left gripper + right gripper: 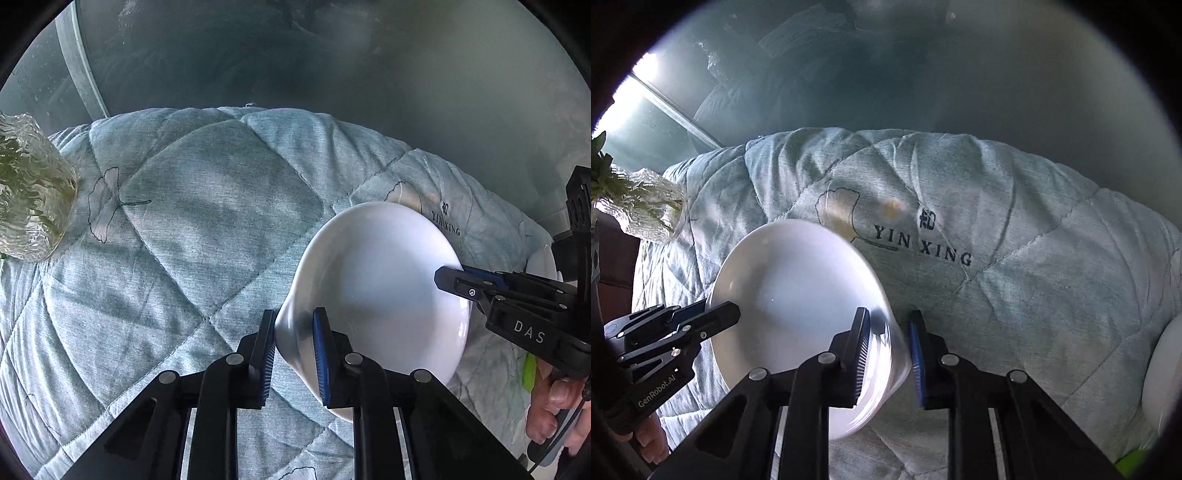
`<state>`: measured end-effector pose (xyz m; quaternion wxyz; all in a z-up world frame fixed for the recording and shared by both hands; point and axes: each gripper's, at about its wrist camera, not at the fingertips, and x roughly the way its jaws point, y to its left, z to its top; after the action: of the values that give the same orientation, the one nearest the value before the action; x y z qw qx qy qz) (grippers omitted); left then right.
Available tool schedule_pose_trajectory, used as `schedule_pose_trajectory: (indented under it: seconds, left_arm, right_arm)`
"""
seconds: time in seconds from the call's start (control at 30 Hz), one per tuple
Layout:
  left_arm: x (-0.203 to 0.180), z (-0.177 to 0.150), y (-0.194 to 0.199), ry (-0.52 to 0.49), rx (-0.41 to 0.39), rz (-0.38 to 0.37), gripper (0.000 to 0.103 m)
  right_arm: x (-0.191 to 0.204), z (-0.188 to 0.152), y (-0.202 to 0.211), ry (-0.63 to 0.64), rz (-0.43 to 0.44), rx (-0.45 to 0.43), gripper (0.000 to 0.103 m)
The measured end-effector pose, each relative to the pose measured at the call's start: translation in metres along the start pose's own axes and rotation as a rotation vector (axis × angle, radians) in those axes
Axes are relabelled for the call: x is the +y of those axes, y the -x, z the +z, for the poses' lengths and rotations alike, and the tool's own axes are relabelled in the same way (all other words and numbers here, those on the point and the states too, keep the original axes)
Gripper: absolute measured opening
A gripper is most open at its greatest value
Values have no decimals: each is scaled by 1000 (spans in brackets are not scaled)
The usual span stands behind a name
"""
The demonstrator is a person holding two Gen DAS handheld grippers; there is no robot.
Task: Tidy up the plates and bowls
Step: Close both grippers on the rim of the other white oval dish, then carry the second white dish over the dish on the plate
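Observation:
A white bowl [380, 280] rests on a pale blue quilted cloth [207, 206], held from two sides. In the left wrist view my left gripper [293, 354] is shut on the bowl's near-left wall, one pad outside and one inside. My right gripper [448, 278] comes in from the right and pinches the opposite rim. The right wrist view mirrors this. There my right gripper [888, 354] straddles the wall of the bowl [798, 280], and my left gripper [727, 314] clamps the far-left rim.
A clear glass vase [33, 192] with green stems stands at the cloth's left edge. A second white dish [1163, 376] lies at the right edge. A person's hand [546, 406] holds the right gripper's handle. The cloth drops off at the back toward a dark floor.

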<state>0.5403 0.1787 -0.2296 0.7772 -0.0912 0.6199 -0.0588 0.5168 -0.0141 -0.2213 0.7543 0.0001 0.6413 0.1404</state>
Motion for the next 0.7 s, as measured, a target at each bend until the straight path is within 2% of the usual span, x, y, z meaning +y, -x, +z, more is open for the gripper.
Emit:
schedule_pose_trajectory:
  seconds: [0.43, 0.7]
  left_arm:
    - [-9, -23, 44, -28, -58, 26, 12]
    - [-18, -50, 38, -23, -7, -1, 11]
  right_arm:
    - [-9, -19, 22, -46, 26, -4, 13]
    - [-24, -47, 20, -86, 54, 56, 11]
